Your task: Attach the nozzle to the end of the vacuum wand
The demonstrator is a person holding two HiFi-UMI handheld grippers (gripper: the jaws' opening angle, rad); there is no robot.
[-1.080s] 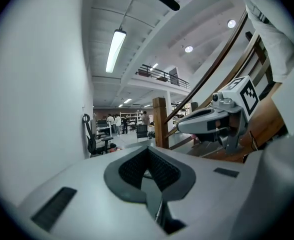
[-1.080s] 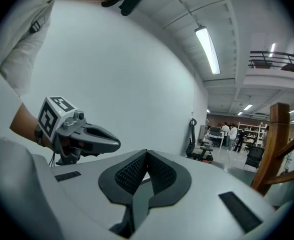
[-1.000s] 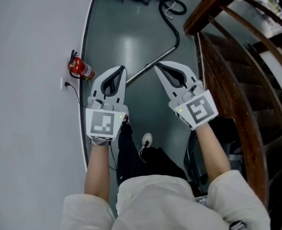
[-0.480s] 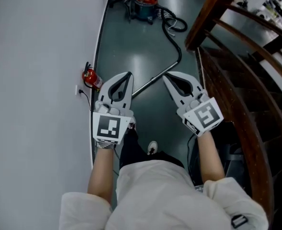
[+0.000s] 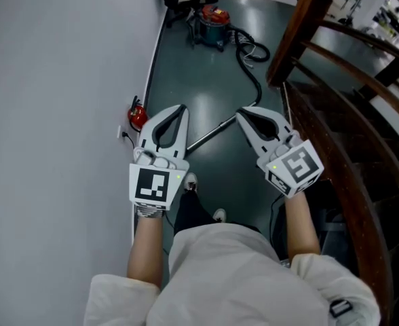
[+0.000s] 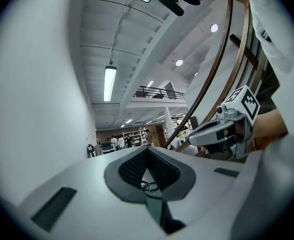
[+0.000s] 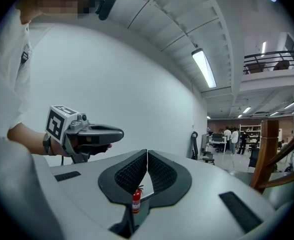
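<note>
One vacuum wand (image 5: 212,134) lies flat on the floor (image 5: 199,66) ahead of the person, its long axis slanting away and to the person's right, its far end towards one black hose (image 5: 252,49) that leads to one canister vacuum (image 5: 212,20). Two grippers are held level above it, the left gripper (image 5: 178,109) and right gripper (image 5: 242,113), each with jaws pressed together on nothing. One red fire extinguisher (image 5: 138,116) stands by the wall (image 5: 64,80)
</note>
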